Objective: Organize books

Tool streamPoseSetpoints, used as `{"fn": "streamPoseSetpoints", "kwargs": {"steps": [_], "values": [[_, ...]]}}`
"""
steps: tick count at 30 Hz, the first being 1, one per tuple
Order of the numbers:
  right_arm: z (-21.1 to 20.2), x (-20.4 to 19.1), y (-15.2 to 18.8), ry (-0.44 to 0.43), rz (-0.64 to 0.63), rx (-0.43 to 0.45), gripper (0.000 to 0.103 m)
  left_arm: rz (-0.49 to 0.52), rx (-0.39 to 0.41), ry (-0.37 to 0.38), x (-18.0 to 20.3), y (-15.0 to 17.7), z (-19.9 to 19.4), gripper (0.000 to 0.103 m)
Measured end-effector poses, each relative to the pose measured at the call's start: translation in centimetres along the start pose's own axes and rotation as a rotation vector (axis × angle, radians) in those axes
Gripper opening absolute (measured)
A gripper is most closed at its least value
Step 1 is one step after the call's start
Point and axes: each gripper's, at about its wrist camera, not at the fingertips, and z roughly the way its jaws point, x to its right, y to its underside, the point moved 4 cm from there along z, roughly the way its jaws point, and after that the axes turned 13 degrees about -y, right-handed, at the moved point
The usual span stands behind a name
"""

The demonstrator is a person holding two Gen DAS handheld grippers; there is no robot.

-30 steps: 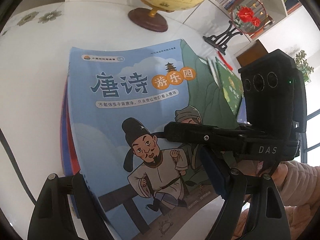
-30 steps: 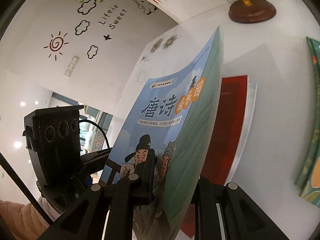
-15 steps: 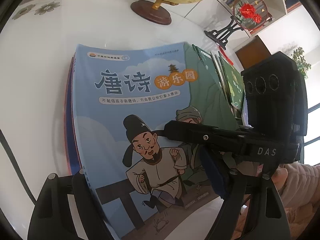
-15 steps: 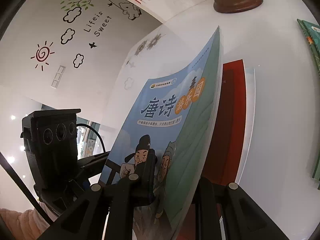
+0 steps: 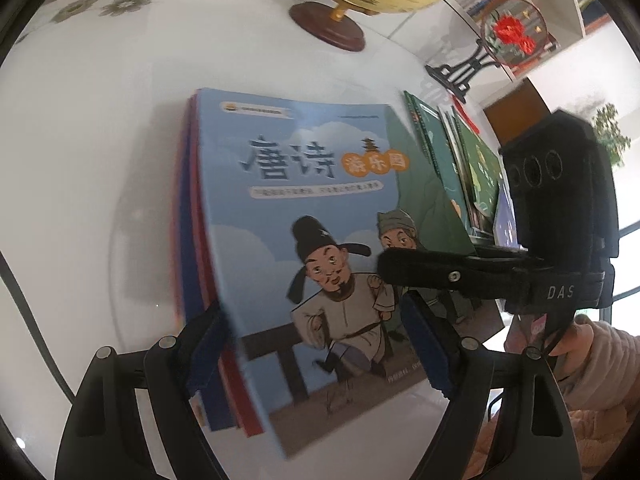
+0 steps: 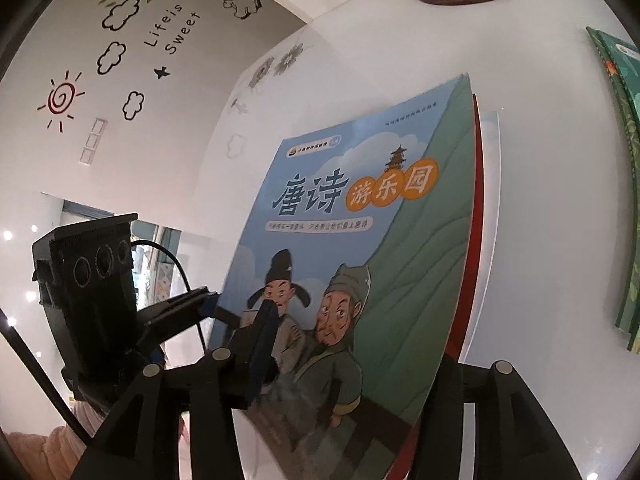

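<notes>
1. Our left gripper angles steeply down at the white tabletop; its jaws stand wide, straddling the near end of the stack of books, blue pads beside the edges, though we cannot tell whether they press
2. Our right gripper points down from the other side, its jaws opening, with the near corner of the blue illustrated paperback between them; the left pad sits against the cover, the right one is hidden behind the book
3. A hand in a pale pink sleeve carries the right gripper, marked "DAS"
4. The paperback tops the stack, over red and blue covers, its far edge lying nearly flat on them; cartoon figures in robes and large Chinese characters fill the cover
5. Green books lie to the right, a yellow globe on a dark wooden base stands beyond
6. The wall sticker reads "Life is Sweet"
</notes>
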Motion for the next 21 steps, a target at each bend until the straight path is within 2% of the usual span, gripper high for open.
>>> {"fn": "streamPoseSetpoints", "kwargs": {"steps": [7,10,14,19,21], "values": [[-0.2,0.3,0.1,0.001,0.043,0.0,0.051,-0.012,0.003,-0.043,-0.2,0.1,-0.2,0.082],[-0.5,0.2,0.2,0.035,0.052,-0.006,0.051,-0.027,0.005,-0.084,-0.6,0.3,-0.3,0.082],[-1.9,0.3,0.3,0.123,0.059,0.021,0.051,-0.069,-0.001,-0.118,-2.0,0.8,-0.6,0.082],[-3.1,1.2,0.9,0.155,0.092,0.045,0.051,-0.105,0.005,-0.148,-3.0,1.3,-1.4,0.082],[-2.9,1.2,0.9,0.165,0.095,0.043,0.055,-0.109,0.008,-0.159,-3.0,1.3,-1.6,0.082]]}}
